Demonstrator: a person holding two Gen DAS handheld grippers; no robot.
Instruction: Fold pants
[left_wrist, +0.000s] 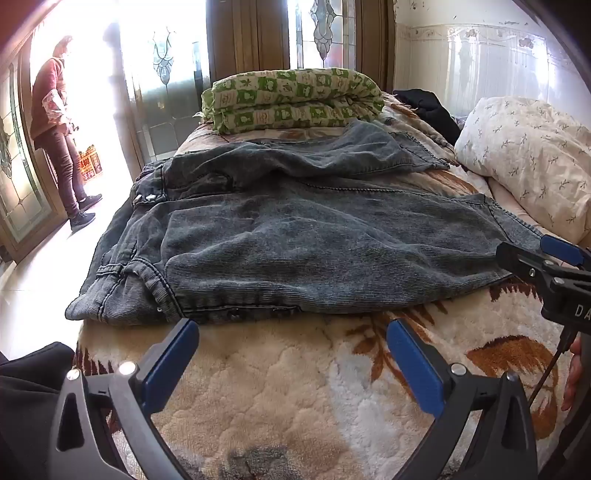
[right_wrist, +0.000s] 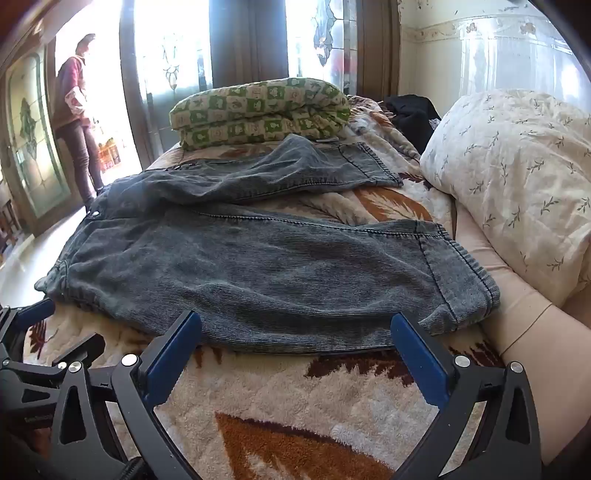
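On the bed, across a plush cream-and-brown blanket (right_wrist: 295, 398), the pants (right_wrist: 258, 266) lie spread flat, grey washed denim with a fine ribbed weave. Waistband (left_wrist: 147, 199) sits at my left near the bed's edge, snaps showing; both legs run off to the right, splayed apart in a V with blanket showing between them. The near leg ends in a stitched cuff (right_wrist: 461, 291) just ahead of my right gripper (right_wrist: 295, 332); the far leg (right_wrist: 295, 166) reaches toward a folded green checked quilt (right_wrist: 258, 114) and stops beside a floral pillow (right_wrist: 517, 177). Both my tools are spread wide and grasp nothing: left gripper (left_wrist: 291, 339) hangs over bare blanket just short of the hip seam, right one over the near leg's lower hem line. My reading of the cloth: thick, soft, fairly heavy for fabric, limp but with stiff doubled seams. It should drape and drag, and the plush nap underneath will likely cling, so lifting beats sliding. Best holds, I judge, are the firm edges: waistband corner for the left, cuff for the right, pinching all layers at once. A bite mid-panel would probably take only the top layer. A person (left_wrist: 59, 125) stands in the doorway at far left, well away.
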